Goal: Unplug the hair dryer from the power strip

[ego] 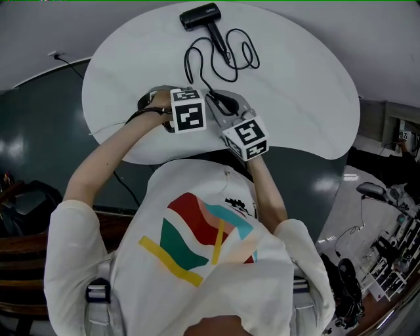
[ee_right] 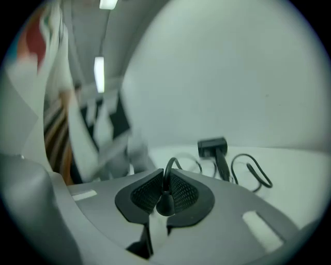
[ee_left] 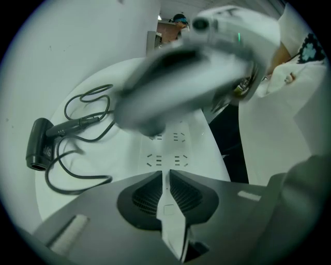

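The hair dryer (ego: 200, 16) lies on its side at the top of the head view, at the far edge of the white table (ego: 295, 85). Its black cord (ego: 226, 56) runs in loose loops down toward the two grippers at the centre of the frame.

In the left gripper view, the left gripper (ee_left: 164, 181) points steeply down, and its pads pinch the near end of the white power strip (ee_left: 168, 150). Two rows of empty sockets show just above the jaws. In the right gripper view, the right gripper (ee_right: 164, 178) is clamped on the black plug (ee_right: 165, 202), at the bulbous neck where the cord leaves it. The cord arches up and away toward the dryer at right of centre. No view shows whether the prongs have cleared their socket.

The plug body looks like rigid moulded plastic, so it is the right place to grip. The cord is limp and would only stretch or strain at the joint. The strip looks light and smooth on a slick tabletop, so it would probably lift or slide with the pull unless its end is held down. A straight pull along the prongs should free the plug most cleanly.
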